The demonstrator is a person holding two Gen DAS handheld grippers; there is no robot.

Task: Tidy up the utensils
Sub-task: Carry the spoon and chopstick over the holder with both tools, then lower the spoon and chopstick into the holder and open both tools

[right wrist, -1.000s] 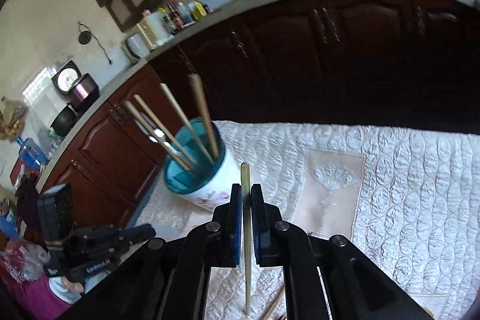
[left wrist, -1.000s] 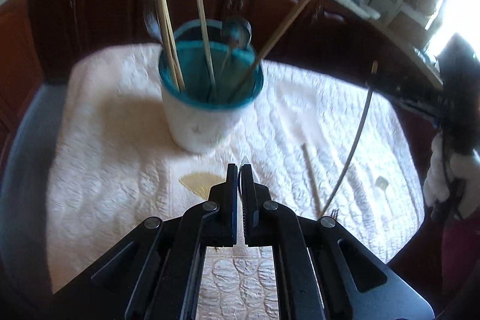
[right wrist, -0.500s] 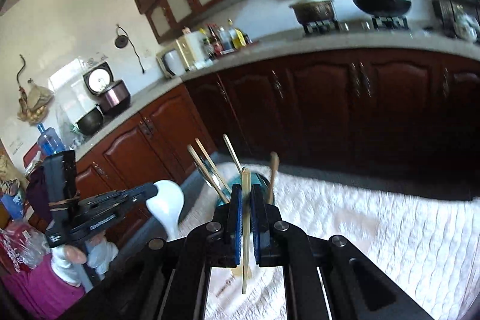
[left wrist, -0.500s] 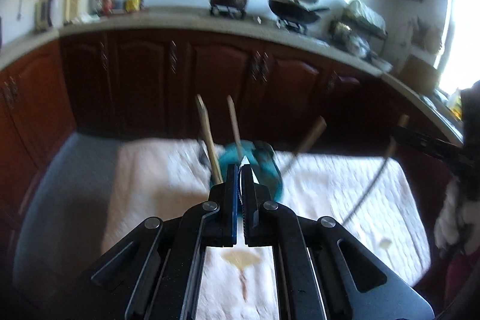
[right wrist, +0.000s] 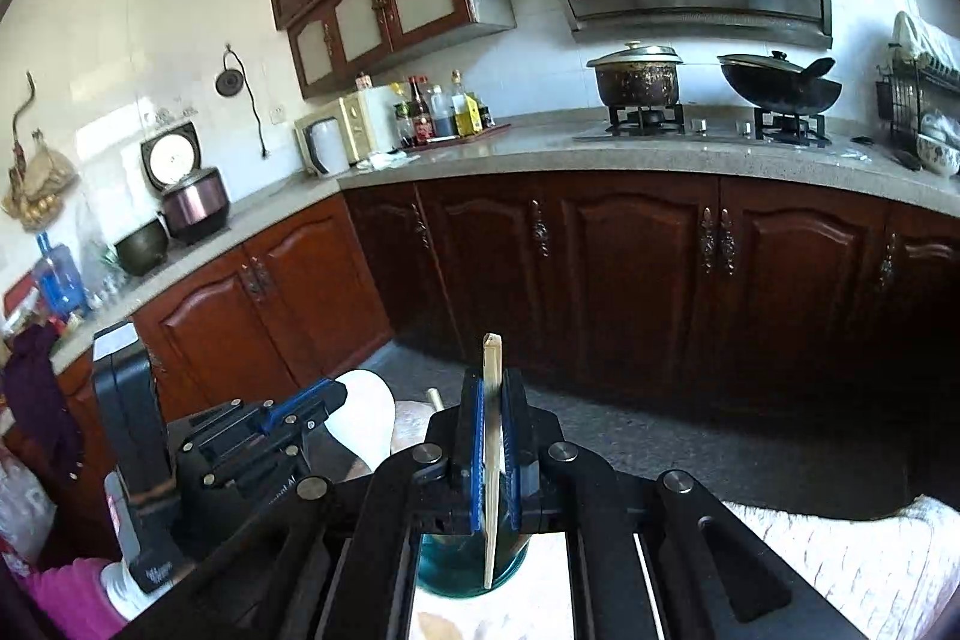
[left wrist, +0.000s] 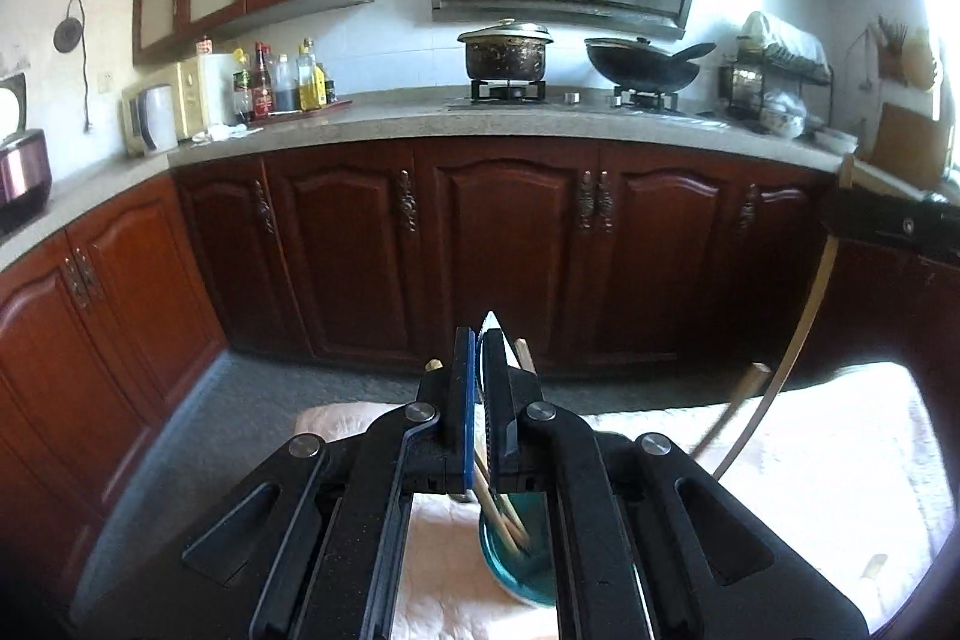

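Observation:
My left gripper (left wrist: 480, 340) is shut on a white spoon (left wrist: 493, 323), of which only a thin edge shows between the pads. Below it a teal cup (left wrist: 522, 568) with several chopsticks (left wrist: 501, 505) stands on a white quilted cloth (left wrist: 810, 460). My right gripper (right wrist: 492, 382) is shut on a pale chopstick (right wrist: 492, 460) that stands upright, above the teal cup (right wrist: 456, 568). The right wrist view also shows the left gripper (right wrist: 339, 391) at the left with the white spoon (right wrist: 366, 418) in it. At the right edge of the left wrist view the right gripper (left wrist: 837, 220) holds its chopstick (left wrist: 798, 340).
Dark wood cabinets (left wrist: 510, 244) run under a stone counter (left wrist: 420, 118) that carries a pot (left wrist: 505, 52), a wok (left wrist: 645, 61), bottles (left wrist: 282, 79) and a microwave (left wrist: 174, 106). Grey floor (left wrist: 252, 412) lies between the cabinets and the table.
Both grippers have risen and tipped up, so the views swung from the cloth to the cabinets and counter. The teal cup slid from ahead of the fingers to beneath them. Both grips held.

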